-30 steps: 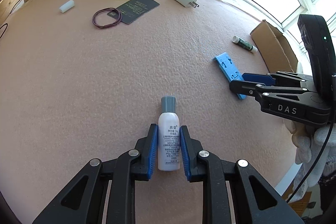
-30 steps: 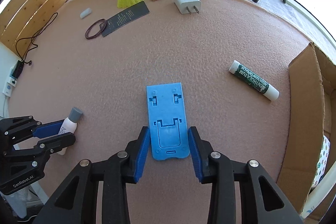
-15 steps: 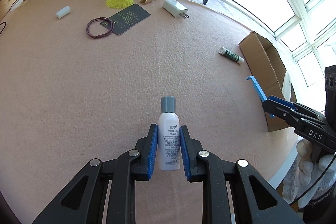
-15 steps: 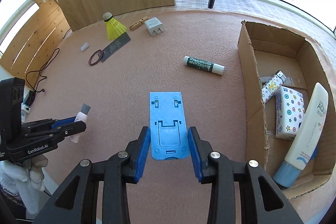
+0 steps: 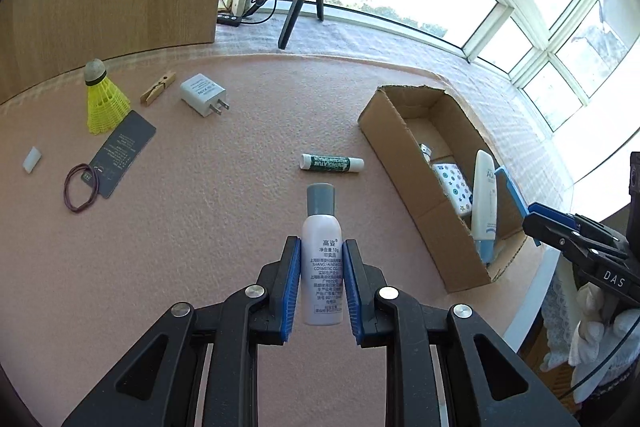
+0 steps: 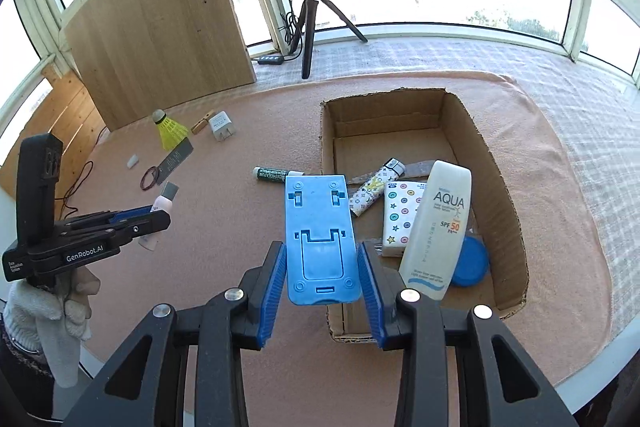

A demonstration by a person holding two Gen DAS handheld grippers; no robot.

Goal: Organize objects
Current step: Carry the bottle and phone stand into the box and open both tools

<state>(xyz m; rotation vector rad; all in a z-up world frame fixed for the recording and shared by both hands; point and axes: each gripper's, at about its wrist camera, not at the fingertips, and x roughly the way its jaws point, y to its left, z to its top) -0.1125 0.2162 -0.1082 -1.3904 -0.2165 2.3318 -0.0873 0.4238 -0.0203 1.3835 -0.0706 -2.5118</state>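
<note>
Both grippers are loaded and up off the pink table [image 5: 200, 227] right now. The left gripper [image 5: 320, 279] is clamped on a small white spray bottle [image 5: 322, 267], pads pressing its sides. The right gripper [image 6: 322, 267] is clamped on a flat blue plastic stand [image 6: 320, 243], squeezed by its two long edges.

The cardboard box [image 6: 500, 187] sits just ahead and to the right of the right gripper, with the stand's far end already hanging over the box's near-left wall. For the left gripper the box is off to the front-right, with a green lip balm tube [image 5: 332, 162] lying on the table between bottle and box.

Looks like the step is carrying both things to the box. To do it well, the right one probably wants to go further right and forward so the whole stand clears the wall, then let go in the open floor toward the back. The near part is crowded by a leaning sunscreen tube [image 6: 438, 227], a patterned little box [image 6: 400, 219], a lighter [image 6: 376, 187] and a blue disc [image 6: 474, 263]. The left should likely wait its turn so the two don't bump.

Orientation: the bottle's long axis runs straight along the fingers, grey cap pointing away from the tool. The stand's long axis also runs forward, its two-slot end farthest out, face toward the camera.
</note>
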